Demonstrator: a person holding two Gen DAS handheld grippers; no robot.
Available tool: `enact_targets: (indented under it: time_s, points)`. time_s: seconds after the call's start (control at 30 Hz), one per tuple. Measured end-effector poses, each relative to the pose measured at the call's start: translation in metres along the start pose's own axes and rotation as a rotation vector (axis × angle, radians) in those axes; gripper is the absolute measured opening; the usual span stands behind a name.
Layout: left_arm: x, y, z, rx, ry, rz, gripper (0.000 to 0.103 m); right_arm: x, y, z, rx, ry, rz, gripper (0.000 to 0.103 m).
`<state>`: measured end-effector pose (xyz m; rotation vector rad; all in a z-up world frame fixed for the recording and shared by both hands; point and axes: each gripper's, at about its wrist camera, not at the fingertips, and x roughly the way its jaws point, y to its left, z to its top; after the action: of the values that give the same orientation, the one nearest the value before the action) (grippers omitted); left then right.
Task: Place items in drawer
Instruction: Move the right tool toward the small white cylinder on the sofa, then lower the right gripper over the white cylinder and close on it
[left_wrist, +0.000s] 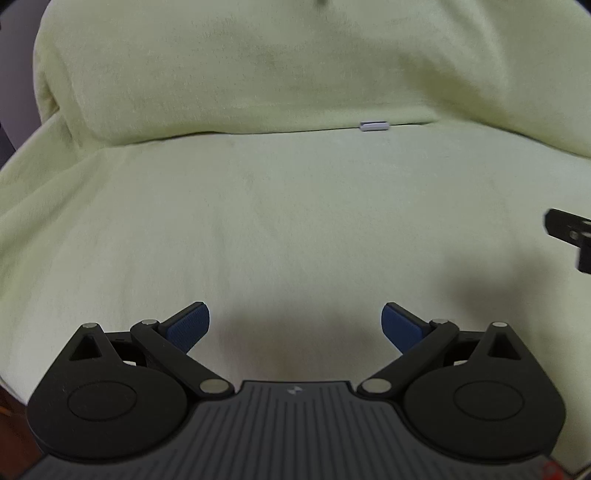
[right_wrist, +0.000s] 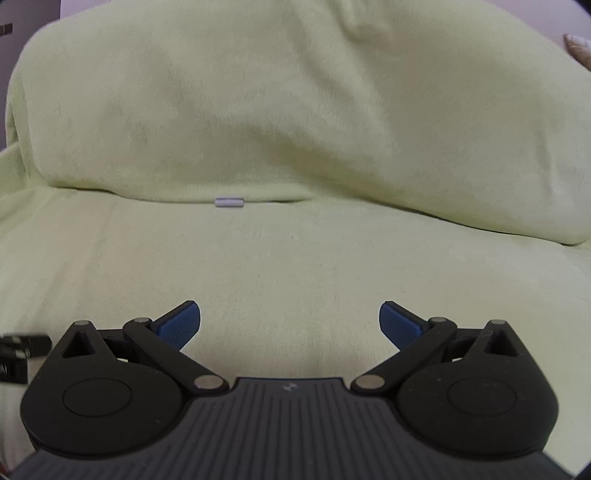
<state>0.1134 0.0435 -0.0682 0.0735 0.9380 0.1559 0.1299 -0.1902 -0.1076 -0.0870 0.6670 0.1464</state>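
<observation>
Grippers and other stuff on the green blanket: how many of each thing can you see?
Grippers: 2, left gripper and right gripper, both open.
Small white items: 1, small white item, at the green blanket's fold.
Total: 3

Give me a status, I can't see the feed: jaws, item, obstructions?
Left gripper open, empty. Right gripper open, empty. Small white item ahead on green blanket, at the fold, untouched. No drawer in view. Nothing in the way.

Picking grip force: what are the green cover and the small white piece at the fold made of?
Cover: soft fabric, probably fleece or terry; matte, fuzzy nap, rounded folds. White piece: seemingly hard plastic; smooth, straight edges, too small to confirm.
</observation>
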Motion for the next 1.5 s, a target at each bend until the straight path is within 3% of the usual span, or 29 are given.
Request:
enact_targets:
  time_s: [0.1, 0.23, 0.53, 0.9, 1.0, 1.13, 1.3, 1.43, 1.5]
  points:
    - [0.020, -0.006, 0.012, 0.028, -0.007, 0.021, 0.100, 0.022, 0.001, 0.003, -0.004, 0.027, 0.005, 0.102]
    - [0.043, -0.008, 0.029, 0.058, -0.023, -0.008, 0.100, 0.055, 0.004, 0.007, 0.028, 0.060, 0.022, 0.102]
    - [0.083, -0.020, 0.061, 0.114, -0.034, -0.049, 0.100, 0.110, 0.007, 0.021, 0.042, 0.040, 0.051, 0.102]
    - [0.112, -0.040, 0.085, 0.166, -0.058, -0.104, 0.100, 0.142, 0.005, 0.031, 0.036, 0.023, 0.082, 0.102]
    - [0.117, -0.032, 0.090, 0.162, -0.072, -0.113, 0.099, 0.149, 0.004, 0.032, 0.012, 0.016, 0.109, 0.091]
    - [0.126, -0.018, 0.102, 0.162, -0.088, -0.137, 0.096, 0.161, 0.000, 0.036, -0.029, 0.003, 0.179, 0.089]
    - [0.134, -0.007, 0.115, 0.204, -0.109, -0.142, 0.093, 0.180, 0.008, 0.049, -0.123, -0.031, 0.246, 0.072]
    - [0.140, -0.004, 0.121, 0.220, -0.111, -0.166, 0.092, 0.200, 0.021, 0.064, -0.207, -0.060, 0.316, 0.069]
    - [0.143, -0.003, 0.122, 0.231, -0.111, -0.170, 0.091, 0.212, 0.029, 0.073, -0.257, -0.071, 0.354, 0.055]
